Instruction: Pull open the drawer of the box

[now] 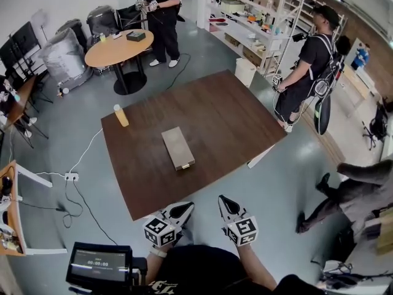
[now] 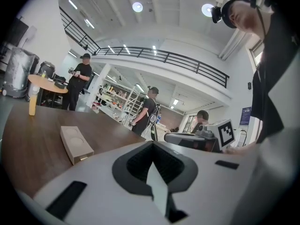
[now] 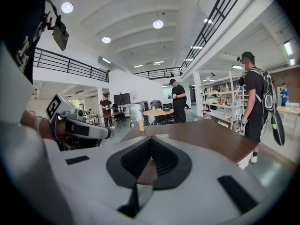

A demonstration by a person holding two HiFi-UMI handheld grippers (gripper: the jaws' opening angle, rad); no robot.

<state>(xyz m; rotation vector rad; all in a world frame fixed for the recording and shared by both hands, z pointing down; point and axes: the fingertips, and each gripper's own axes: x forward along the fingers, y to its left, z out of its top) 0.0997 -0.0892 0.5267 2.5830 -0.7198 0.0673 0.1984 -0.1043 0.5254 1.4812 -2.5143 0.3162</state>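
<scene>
Head view showed the box (image 1: 178,147) lying flat in the middle of the worktop (image 1: 233,121), well apart from both tongs. Left tongs (image 1: 183,209) and right tongs (image 1: 223,201) hung by the worktop's near edge, each closed tight, nothing between its jaws.

Yellow bottle (image 1: 121,115) stands upright near the far left corner of the brown bench (image 1: 233,112). Beyond it, a person in black (image 1: 163,17) stands beside a round table (image 1: 113,53), and another person (image 1: 305,72) stands by the shelves (image 1: 261,26).
</scene>
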